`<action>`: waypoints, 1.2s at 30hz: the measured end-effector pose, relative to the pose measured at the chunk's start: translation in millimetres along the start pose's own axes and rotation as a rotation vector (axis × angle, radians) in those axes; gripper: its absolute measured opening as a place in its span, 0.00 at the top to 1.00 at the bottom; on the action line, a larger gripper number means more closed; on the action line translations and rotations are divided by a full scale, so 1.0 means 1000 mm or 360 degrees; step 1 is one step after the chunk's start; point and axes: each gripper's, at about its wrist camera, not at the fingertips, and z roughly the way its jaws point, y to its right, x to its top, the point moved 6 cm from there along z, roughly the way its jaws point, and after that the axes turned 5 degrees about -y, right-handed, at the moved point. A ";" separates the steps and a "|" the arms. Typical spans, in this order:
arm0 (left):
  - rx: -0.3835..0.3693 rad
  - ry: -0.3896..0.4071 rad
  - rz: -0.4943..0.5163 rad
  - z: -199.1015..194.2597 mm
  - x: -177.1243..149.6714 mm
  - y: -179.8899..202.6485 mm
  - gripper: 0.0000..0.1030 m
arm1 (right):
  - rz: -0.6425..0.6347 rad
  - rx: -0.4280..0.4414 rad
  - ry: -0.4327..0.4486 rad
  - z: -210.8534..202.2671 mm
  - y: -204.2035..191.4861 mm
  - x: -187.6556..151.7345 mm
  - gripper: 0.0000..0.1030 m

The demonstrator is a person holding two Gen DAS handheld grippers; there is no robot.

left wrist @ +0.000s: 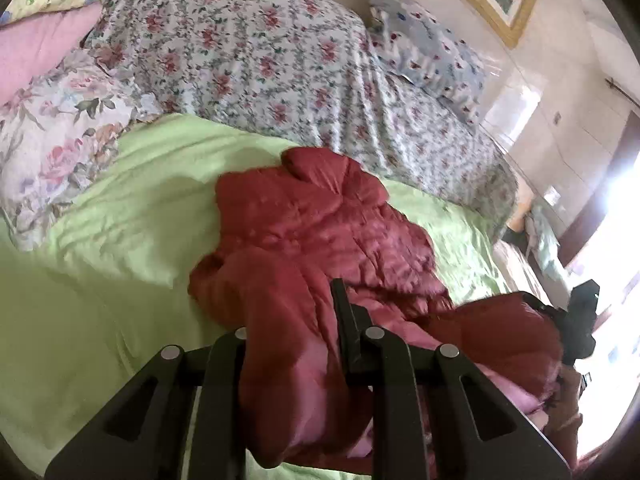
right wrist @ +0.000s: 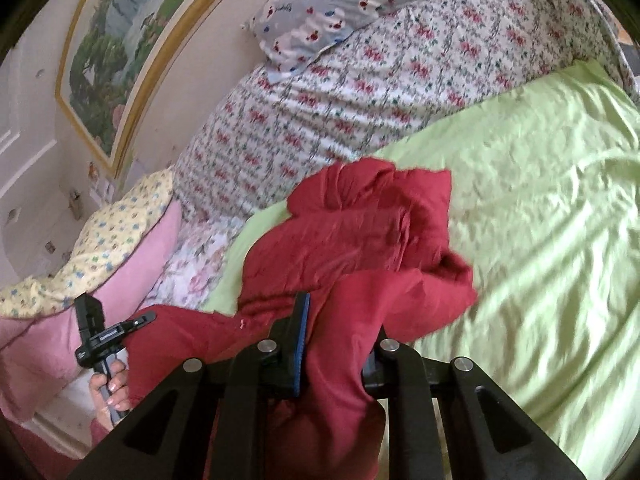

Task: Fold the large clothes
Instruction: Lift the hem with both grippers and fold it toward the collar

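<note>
Red padded jacket [left wrist: 320, 232], clamped by the left gripper [left wrist: 296, 340] and the right gripper [right wrist: 336, 344] at six o'clock, may slide free (slippery, bulky fabric) over the green sheet [right wrist: 540, 200].

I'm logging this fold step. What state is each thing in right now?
Red quilted jacket: crumpled, partly lifted off the bed.
Left gripper: shut on the jacket.
Right gripper: shut on the jacket.
Green sheet: spread out, wrinkled.
Cloud-print pillow: lying on the floral bedspread.
</note>
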 end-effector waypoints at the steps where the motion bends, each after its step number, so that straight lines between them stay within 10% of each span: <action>1: 0.0010 0.0008 -0.0026 0.004 0.006 -0.003 0.83 | 0.0000 -0.0015 0.0012 0.002 0.002 0.005 0.84; 36: 0.0393 -0.0078 -0.0366 0.193 0.119 -0.066 0.79 | 0.0311 -0.0449 0.0088 0.164 0.103 0.110 0.81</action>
